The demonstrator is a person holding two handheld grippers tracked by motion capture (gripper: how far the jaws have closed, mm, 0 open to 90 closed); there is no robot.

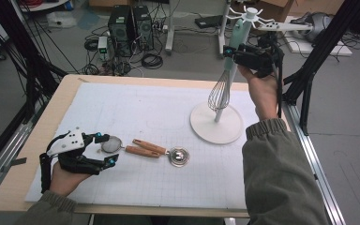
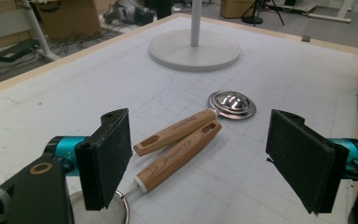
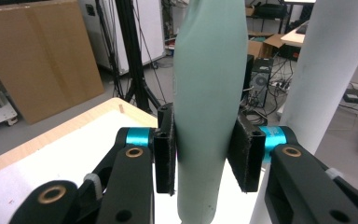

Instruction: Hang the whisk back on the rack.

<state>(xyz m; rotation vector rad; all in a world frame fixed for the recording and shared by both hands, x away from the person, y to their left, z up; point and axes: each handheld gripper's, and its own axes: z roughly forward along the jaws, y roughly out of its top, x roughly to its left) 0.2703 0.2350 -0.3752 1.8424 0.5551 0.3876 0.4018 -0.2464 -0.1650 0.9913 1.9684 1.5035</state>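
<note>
The whisk hangs by its mint handle from the rack's top hooks, clamped between the right gripper's pads. Before letting go, confirm the hook carries it. The left gripper, jaws apart, rests before the wooden-handled scoop and strainer.

Left tool low, jaws wide apart, right tool raised, jaws clamped

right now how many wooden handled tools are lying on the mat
2: a strainer nearest the left gripper, and a scoop beside it, their handles side by side. None looks hidden.
</note>
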